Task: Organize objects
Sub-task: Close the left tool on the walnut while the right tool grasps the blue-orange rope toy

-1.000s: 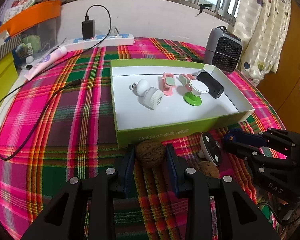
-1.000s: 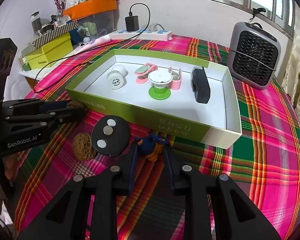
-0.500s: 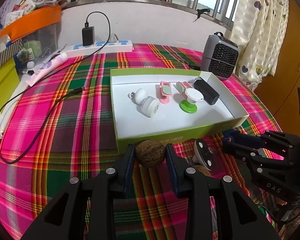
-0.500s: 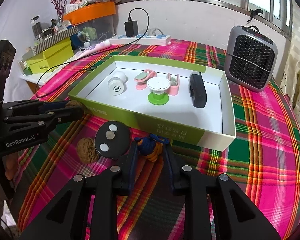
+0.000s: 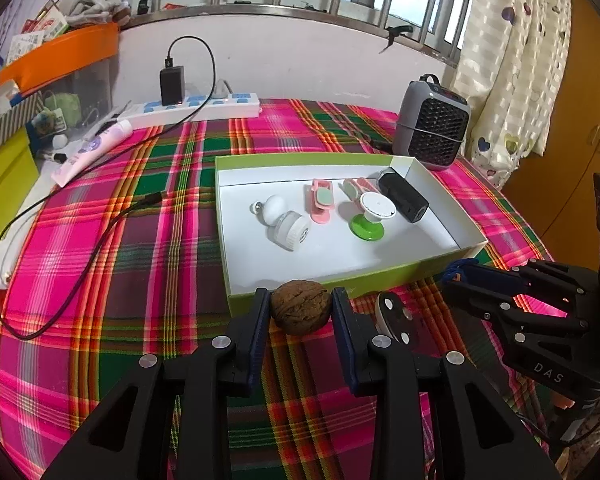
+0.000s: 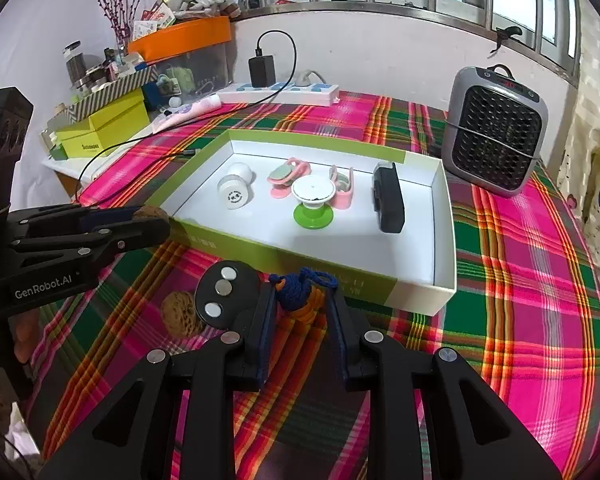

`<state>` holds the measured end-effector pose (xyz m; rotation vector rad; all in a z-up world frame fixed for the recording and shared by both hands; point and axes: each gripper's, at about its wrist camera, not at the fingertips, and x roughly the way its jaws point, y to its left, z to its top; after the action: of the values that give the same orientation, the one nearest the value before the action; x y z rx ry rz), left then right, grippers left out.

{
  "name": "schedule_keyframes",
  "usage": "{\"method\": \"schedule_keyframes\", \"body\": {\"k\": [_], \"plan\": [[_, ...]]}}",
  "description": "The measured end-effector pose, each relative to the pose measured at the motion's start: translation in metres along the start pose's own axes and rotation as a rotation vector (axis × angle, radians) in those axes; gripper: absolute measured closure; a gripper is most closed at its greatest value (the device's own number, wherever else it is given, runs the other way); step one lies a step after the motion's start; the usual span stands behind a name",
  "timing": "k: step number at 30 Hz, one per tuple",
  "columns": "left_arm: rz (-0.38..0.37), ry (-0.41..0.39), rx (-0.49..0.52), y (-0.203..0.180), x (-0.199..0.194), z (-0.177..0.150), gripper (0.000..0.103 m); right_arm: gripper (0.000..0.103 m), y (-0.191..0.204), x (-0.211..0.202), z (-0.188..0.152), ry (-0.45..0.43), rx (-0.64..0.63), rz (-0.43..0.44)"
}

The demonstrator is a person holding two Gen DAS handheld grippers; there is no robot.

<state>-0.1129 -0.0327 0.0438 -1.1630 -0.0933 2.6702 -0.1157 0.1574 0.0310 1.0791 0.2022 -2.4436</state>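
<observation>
A: Where are your two things at this moment?

B: Your left gripper [image 5: 301, 314] is clamped on a walnut [image 5: 301, 312], held above the plaid cloth of the desk [image 5: 140, 280], just in front of the near wall of the green box [image 5: 340, 280]. Your right gripper [image 6: 302, 306] is closed on a small knitted charm [image 6: 300, 300], blue on top and orange below, also just before the box wall.

A: How will the walnut handle?

B: I think it is light and hard, and its round, wrinkled shell can roll or slip out. You hold it across its widest part, which looks to me the correct place. A gentle squeeze should be enough.

A: And the charm?

B: It is soft and will give under the pads. Its loop [image 6: 324, 280] can catch on a finger when you release it, so open widely.

A: What remains outside the box?

B: A second walnut [image 6: 182, 314] and a black disc with three metal dots [image 6: 224, 294] lie on the cloth, touching or nearly so. Inside the box there is free white floor at the near side, in front of the green and white knob [image 6: 313, 200].
</observation>
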Motion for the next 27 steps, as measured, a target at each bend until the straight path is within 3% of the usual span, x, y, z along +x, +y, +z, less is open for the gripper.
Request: {"method": "schedule_keyframes", "body": {"k": [27], "plan": [[0.007,-0.029,0.002,0.000,0.004,0.019,0.074,0.077,-0.006,0.004,0.022,-0.030,0.003,-0.011]]}}
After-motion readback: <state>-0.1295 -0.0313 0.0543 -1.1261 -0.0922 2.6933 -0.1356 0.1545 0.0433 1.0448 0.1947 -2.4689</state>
